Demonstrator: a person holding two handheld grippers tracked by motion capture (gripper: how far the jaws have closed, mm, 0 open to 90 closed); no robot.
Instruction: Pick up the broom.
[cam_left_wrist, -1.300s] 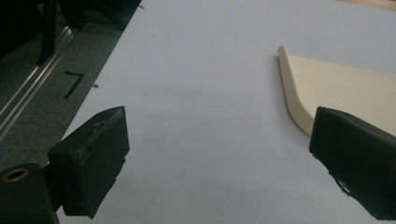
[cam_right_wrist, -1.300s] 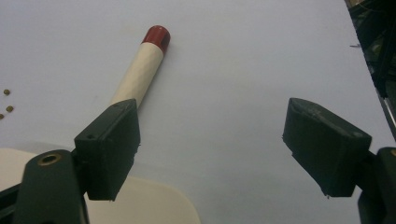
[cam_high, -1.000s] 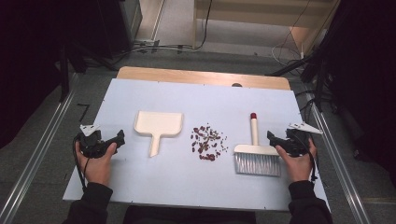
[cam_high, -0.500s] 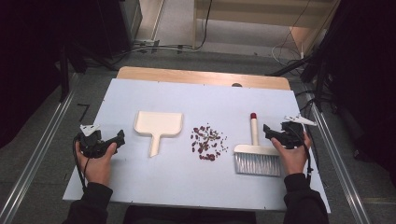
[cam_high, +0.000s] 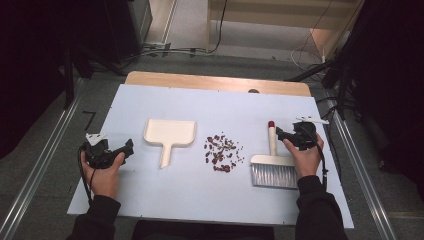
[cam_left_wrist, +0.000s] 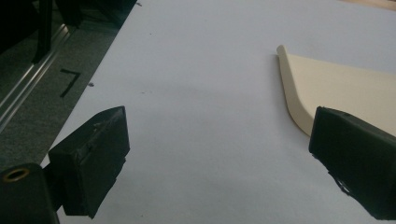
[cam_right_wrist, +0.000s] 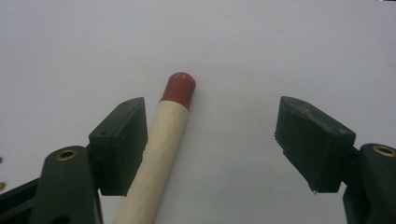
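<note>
On the pale blue table (cam_high: 200, 105), a brush (cam_high: 272, 162) lies at the right with its bristles toward the person and its wooden handle pointing away, ending in a red tip. Just beside that handle, on its right, hovers the right gripper (cam_high: 281, 134), held in the right hand (cam_high: 304, 155). From the right gripper view, the right gripper's (cam_right_wrist: 210, 140) jaws stand wide apart, and the handle (cam_right_wrist: 159, 144) runs up between them, close against the left jaw; whether it touches that jaw I cannot tell. The red tip (cam_right_wrist: 179, 88) reaches just past the jaw ends. A wide gap of bare table separates the handle from the other jaw. Nothing is gripped.

Left of the brush, a small heap of reddish crumbs (cam_high: 222, 152) sits near the table's middle. Further left lies a cream dustpan (cam_high: 169, 135), its handle pointing toward the person.

At the left edge, the left hand (cam_high: 102, 175) holds the left gripper (cam_high: 127, 147) low over the table, its jaws aimed toward the dustpan. Seen from the left gripper view, the left gripper (cam_left_wrist: 219, 149) is also wide and empty, and the dustpan's (cam_left_wrist: 336, 88) rounded corner lies ahead, near the right-hand jaw and partly behind it.
</note>
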